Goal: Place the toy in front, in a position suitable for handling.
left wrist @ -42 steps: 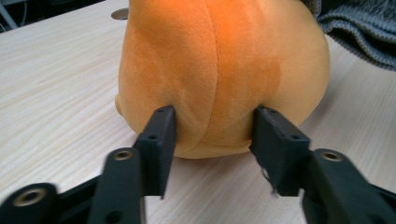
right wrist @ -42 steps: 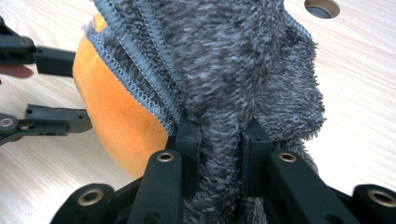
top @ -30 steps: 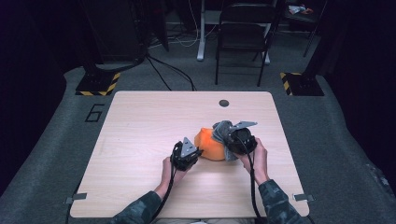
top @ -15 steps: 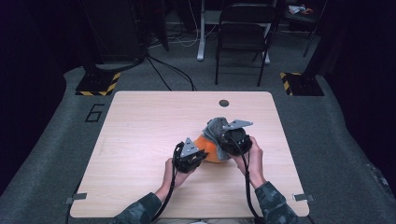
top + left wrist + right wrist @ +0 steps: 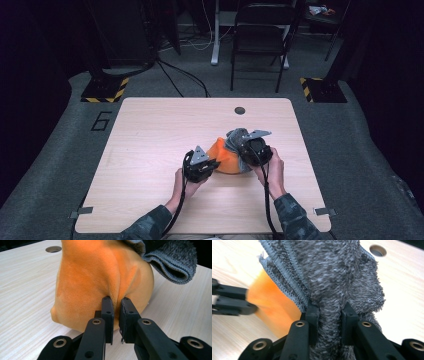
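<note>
High view: wood surface (image 5: 150,150), orange cloth (image 5: 223,159) mid-right, grey towel (image 5: 235,139) bunched on top. Left gripper (image 5: 115,305) clenched on an orange fold; right gripper (image 5: 329,315) clenched on towel. Probably pulling the two apart; next, lift towel clear. Gripper views reveal pinched folds.

Bunched orange cloth (image 5: 222,157); grey towel (image 5: 236,138) atop

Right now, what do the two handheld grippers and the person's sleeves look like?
Both the left gripper and right gripper are black, each with two flat black jaws on bolted linkage arms, a grey three-cornered plate on top and a black cable trailing back. The sleeves are camouflage-patterned.
</note>
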{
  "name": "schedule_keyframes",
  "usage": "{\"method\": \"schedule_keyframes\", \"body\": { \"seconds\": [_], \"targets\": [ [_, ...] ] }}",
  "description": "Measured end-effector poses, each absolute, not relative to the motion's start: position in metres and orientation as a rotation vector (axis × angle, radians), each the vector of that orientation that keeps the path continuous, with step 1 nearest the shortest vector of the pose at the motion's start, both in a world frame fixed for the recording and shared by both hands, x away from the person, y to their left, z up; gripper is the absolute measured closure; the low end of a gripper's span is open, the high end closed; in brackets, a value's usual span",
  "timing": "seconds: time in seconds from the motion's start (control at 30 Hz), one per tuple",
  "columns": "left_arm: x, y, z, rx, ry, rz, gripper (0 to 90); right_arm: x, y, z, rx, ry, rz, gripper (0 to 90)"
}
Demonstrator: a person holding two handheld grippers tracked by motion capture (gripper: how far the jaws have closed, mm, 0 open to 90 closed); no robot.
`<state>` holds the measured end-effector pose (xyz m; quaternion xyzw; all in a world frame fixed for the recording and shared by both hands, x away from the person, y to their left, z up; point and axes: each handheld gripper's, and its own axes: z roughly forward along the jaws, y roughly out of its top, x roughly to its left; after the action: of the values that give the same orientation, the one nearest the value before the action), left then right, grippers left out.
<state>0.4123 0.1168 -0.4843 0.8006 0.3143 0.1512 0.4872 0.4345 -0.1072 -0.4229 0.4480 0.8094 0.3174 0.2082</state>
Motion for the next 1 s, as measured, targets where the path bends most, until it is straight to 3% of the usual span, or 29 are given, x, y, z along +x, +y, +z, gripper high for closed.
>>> {"method": "schedule_keyframes", "body": {
  "seconds": [0.83, 1.0],
  "targets": [
    [0.416, 0.121, -0.488, 1.922, 0.789, 0.344, 82.1, 0.46, -0.131, -0.473, 1.403, 2.306, 0.665, 73.1],
    [0.416, 0.122, -0.487, 1.931, 0.777, 0.344, 82.1, 0.461, -0.134, -0.47, 1.428, 2.313, 0.647, 73.1]
  ]
}}
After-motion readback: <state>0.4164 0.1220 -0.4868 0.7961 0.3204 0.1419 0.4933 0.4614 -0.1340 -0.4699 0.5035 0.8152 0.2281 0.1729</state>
